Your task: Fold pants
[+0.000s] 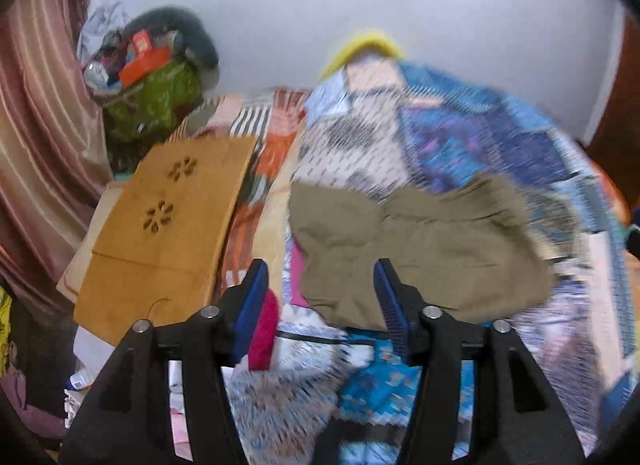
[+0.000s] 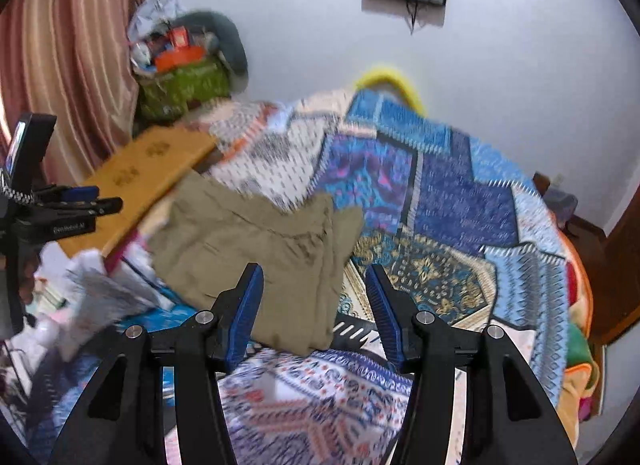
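Note:
The olive-khaki pants (image 1: 424, 245) lie folded in a compact pile on the patchwork bedspread (image 1: 460, 137). They also show in the right wrist view (image 2: 256, 245). My left gripper (image 1: 322, 283) is open and empty, hovering just in front of the pants' near left edge. My right gripper (image 2: 314, 289) is open and empty, above the pants' near right corner. The left gripper (image 2: 86, 201) also shows at the left edge of the right wrist view.
A tan wooden board with flower cut-outs (image 1: 168, 233) lies on the bed left of the pants. A green basket piled with clutter (image 1: 152, 85) stands in the back left corner beside a pink curtain (image 1: 40, 125). A yellow pillow (image 1: 360, 49) lies against the wall.

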Tool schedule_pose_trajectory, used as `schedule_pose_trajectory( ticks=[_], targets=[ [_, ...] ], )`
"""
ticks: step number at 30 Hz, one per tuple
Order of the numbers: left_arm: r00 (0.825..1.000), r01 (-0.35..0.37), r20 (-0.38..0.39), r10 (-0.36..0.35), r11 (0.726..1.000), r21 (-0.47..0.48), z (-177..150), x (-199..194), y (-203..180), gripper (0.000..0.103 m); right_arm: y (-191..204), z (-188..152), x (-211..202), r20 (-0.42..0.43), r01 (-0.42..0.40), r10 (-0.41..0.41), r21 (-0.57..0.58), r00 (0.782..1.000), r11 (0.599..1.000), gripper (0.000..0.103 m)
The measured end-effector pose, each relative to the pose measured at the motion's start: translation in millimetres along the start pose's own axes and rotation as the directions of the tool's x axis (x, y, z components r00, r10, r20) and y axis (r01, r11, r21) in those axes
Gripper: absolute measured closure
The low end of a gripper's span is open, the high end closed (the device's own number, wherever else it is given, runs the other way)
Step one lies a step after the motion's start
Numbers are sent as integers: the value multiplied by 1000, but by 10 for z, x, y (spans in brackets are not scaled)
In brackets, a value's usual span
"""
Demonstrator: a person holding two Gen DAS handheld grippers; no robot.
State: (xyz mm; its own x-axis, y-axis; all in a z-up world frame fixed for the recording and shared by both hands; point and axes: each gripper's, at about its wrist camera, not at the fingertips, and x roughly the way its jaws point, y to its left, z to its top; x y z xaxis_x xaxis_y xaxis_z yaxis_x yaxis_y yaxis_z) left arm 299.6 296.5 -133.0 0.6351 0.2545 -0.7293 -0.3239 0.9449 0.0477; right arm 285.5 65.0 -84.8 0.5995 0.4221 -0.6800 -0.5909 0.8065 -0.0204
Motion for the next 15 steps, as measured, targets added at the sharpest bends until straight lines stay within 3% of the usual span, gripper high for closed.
schedule_pose_trajectory(
  ticks=[3, 7, 15],
  targets=[
    [995, 34, 98, -35, 999, 15, -24, -603, -105, 39, 68, 64, -442, 79, -25, 24, 10, 997, 1000, 54],
    [973, 75, 219, -79, 997, 26, -109, -1358, -194, 39, 185, 101, -1061, 192, -55, 53, 7, 980, 998, 54],
    [896, 109, 426, -127, 992, 66, -539, -2591, -358, 39, 481, -75, -2053, 381, -97, 103, -35, 919, 995, 54]
  ],
)
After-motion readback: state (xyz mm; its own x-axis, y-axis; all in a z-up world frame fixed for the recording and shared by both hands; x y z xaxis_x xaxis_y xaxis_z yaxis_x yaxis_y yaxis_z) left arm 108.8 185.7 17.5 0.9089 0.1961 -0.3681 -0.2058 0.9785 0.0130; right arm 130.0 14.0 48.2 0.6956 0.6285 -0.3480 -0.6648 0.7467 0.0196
